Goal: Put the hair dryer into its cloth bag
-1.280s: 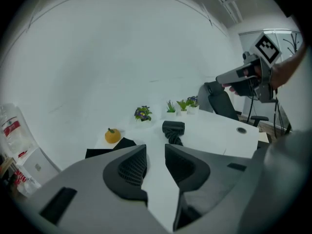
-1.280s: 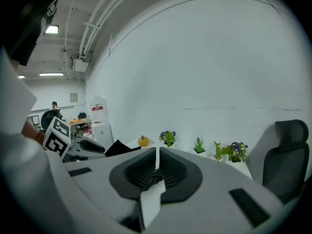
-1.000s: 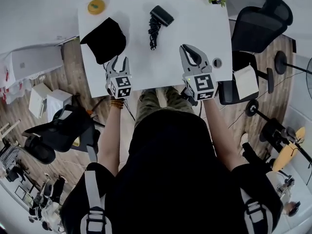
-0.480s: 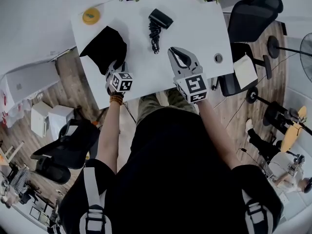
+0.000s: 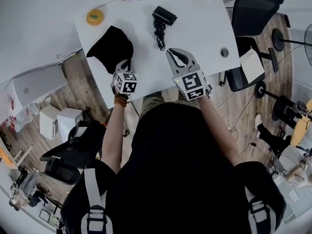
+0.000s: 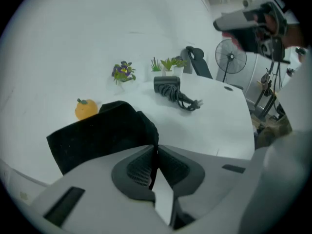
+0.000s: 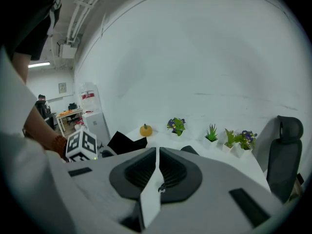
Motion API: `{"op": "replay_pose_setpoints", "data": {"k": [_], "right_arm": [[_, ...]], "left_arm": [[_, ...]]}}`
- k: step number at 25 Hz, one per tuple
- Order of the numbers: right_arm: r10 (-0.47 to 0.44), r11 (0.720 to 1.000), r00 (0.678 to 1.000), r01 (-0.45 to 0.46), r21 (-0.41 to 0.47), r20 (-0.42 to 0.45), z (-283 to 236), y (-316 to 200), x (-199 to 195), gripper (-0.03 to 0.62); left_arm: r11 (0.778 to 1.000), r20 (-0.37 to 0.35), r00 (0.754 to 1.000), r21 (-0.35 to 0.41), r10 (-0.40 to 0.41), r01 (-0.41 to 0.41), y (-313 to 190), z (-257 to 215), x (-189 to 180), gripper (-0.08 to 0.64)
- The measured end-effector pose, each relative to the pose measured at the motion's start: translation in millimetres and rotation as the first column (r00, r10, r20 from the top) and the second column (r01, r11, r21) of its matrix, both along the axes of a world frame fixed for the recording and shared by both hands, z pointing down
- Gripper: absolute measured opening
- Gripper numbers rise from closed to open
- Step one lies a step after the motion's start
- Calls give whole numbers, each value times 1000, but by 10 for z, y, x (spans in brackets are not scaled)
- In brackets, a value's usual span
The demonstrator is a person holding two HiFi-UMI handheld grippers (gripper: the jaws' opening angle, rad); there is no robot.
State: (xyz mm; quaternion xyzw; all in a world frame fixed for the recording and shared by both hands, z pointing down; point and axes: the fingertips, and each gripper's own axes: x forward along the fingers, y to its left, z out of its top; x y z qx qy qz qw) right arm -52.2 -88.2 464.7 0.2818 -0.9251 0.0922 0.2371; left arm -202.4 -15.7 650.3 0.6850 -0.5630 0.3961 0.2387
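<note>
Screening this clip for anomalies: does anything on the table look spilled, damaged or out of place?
Nothing stands out. The cloth bag lies slumped on the table, the hair dryer apart from it, cord bundled; nothing spilled.

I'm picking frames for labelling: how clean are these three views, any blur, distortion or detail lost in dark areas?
Head view: heavy fisheye, the table edges bow; the cloth bag is flat black with no folds readable. Left gripper view: dark round rim, hair dryer reasonably sharp, its cord legible. Right gripper view: even light, no glare, the white wall bulges.
</note>
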Motion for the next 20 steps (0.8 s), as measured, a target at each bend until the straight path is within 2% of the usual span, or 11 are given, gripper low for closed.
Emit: {"op": "replay_pose_setpoints", "data": {"k": [3,6,8,10,11,13,16,20], "right_arm": [[-62,998,998,61,-15,-20,150,108,-81,37],[-119,992,993,119,-31,-25,283,193,-188,37],[-166,986,986,165,-31,-33,368,249,-293,38],[-237,972,969,237,-11,-65,443,312,-391,38],[-274,962,958,275,-4,-87,484,347,-441,38],[-322,946,939,325,3,-120,561,380,-539,38],[-333,942,932,336,-3,-142,671,322,-636,38],[-341,937,922,349,8,-183,796,302,-815,42]], "left_arm": [[997,-71,997,67,-18,23,-75,-333,54,43],[992,-197,980,112,-38,61,-176,-644,141,43],[988,-335,940,111,-64,107,-238,-834,196,43],[985,-472,878,96,-79,140,-264,-992,281,43],[986,-515,854,93,-73,140,-258,-1055,317,43],[989,-547,836,99,-35,106,-230,-1153,369,43],[994,-553,833,99,17,46,-187,-1194,442,43],[998,-543,839,57,33,-2,-112,-1093,438,43]]}}
